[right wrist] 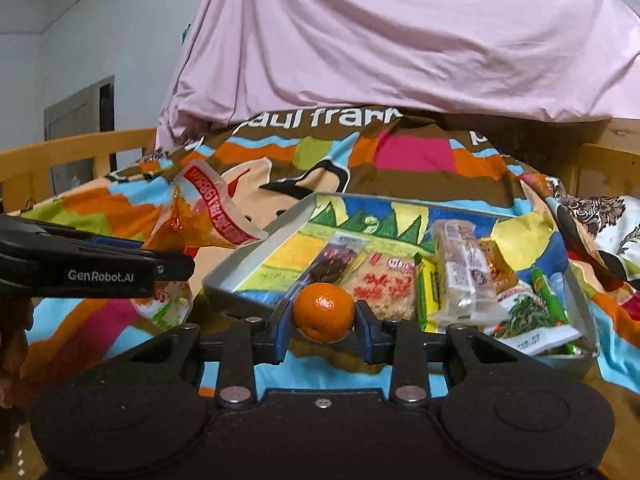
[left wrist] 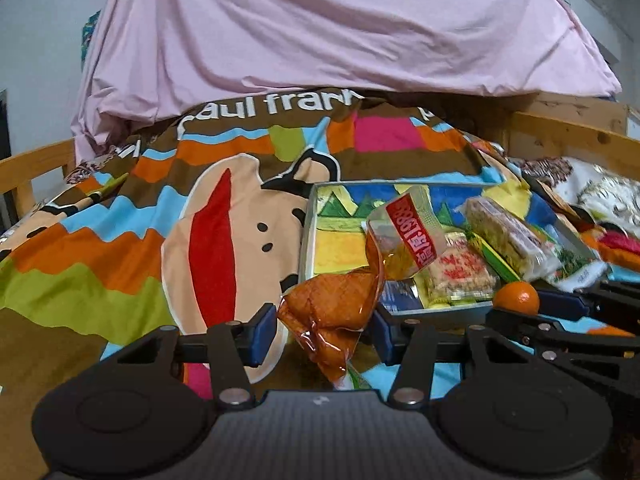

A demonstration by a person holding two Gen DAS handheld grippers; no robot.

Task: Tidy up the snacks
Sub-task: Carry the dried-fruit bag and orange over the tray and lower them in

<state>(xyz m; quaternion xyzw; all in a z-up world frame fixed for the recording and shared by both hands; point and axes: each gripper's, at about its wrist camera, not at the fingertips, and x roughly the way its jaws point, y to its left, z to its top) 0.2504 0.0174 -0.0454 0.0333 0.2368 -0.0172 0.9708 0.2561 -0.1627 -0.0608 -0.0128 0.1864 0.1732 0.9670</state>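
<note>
My left gripper (left wrist: 325,330) is shut on a clear pack of orange-brown meat with a red label (left wrist: 340,304), held above the bedspread at the tray's near left corner. The pack also shows in the right wrist view (right wrist: 204,216), left of the tray. My right gripper (right wrist: 323,322) is shut on a small orange (right wrist: 324,312), just in front of the tray's near edge; the orange also shows in the left wrist view (left wrist: 516,298). The grey metal tray (right wrist: 256,256) with a painted bottom holds several wrapped snacks (right wrist: 456,272) in its right half.
A colourful cartoon bedspread (left wrist: 120,240) covers the bed. A pink sheet (left wrist: 320,32) is heaped behind. Wooden bed rails (right wrist: 60,160) run along the left and right. More packets (left wrist: 616,244) lie right of the tray.
</note>
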